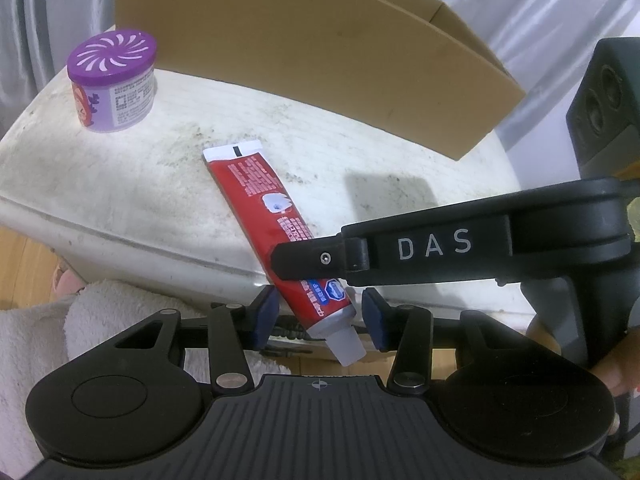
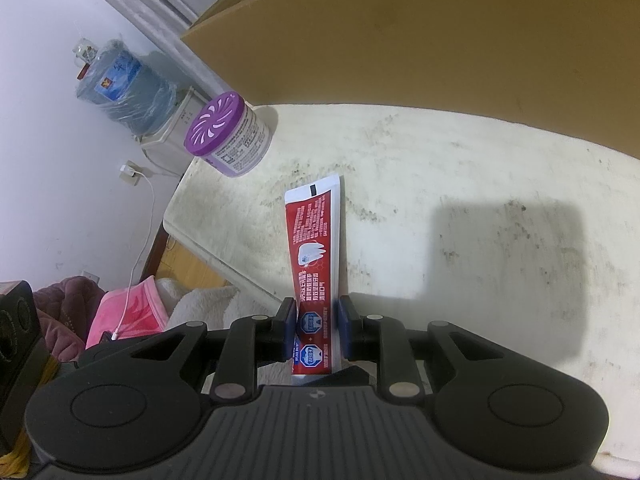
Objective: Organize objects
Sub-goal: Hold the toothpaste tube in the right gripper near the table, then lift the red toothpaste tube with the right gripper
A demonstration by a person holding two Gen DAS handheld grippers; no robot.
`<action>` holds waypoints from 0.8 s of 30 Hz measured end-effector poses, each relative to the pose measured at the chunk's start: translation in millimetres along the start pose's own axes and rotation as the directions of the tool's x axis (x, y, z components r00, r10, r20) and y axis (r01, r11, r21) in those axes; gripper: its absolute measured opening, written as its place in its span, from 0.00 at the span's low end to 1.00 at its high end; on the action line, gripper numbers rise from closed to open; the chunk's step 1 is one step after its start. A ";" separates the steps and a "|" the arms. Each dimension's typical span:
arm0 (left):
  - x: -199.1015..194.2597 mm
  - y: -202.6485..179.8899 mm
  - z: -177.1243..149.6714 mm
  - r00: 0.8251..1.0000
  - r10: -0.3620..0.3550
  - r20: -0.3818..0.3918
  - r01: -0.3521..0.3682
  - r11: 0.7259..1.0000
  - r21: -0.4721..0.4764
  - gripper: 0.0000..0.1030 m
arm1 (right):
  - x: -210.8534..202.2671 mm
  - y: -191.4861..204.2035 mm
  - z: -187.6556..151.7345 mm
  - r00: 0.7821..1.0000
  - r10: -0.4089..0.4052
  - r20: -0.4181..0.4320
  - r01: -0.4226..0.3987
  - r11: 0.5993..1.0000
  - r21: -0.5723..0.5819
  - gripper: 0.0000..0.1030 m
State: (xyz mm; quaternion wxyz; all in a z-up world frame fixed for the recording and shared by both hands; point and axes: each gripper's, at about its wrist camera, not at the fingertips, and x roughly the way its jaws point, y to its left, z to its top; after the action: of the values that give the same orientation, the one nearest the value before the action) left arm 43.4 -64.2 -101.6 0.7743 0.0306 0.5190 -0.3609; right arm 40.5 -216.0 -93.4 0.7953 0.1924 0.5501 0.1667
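Observation:
A red toothpaste tube [image 1: 260, 204] lies on the stained white table [image 1: 120, 184], its white cap end past the front edge. My right gripper [image 2: 316, 330] is shut on the tube [image 2: 314, 248] near its cap end; its finger [image 1: 316, 260] crosses the tube in the left wrist view. My left gripper [image 1: 320, 316] is open, its blue pads on either side of the tube's cap end without touching. A purple-lidded jar [image 1: 114, 84] stands at the table's far left, also in the right wrist view [image 2: 228, 136].
A large cardboard box [image 1: 304, 40] stands along the back of the table and shows in the right wrist view [image 2: 440, 32]. White fluffy cloth [image 1: 60, 320] and pink fabric [image 2: 128, 312] lie below the table's front edge. A water dispenser [image 2: 124, 84] stands by the wall.

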 end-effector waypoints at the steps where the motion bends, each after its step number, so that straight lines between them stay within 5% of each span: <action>1: -0.3 -0.4 -0.2 1.000 0.000 0.001 0.000 1.000 -0.001 0.44 | 0.0 -0.1 0.1 1.000 0.000 0.000 0.000 1.000 0.000 0.24; 24: 10.1 13.2 -9.9 0.988 -0.141 -0.071 0.132 0.984 -0.122 0.44 | -4.1 -9.3 -10.5 0.999 0.053 0.002 -0.053 0.997 0.065 0.24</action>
State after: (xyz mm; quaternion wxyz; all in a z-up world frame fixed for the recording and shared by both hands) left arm 45.5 -55.6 -118.8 0.7271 -0.0361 0.5702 -0.3807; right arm 29.7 -224.8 -98.0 0.7842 0.2325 0.5497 0.1696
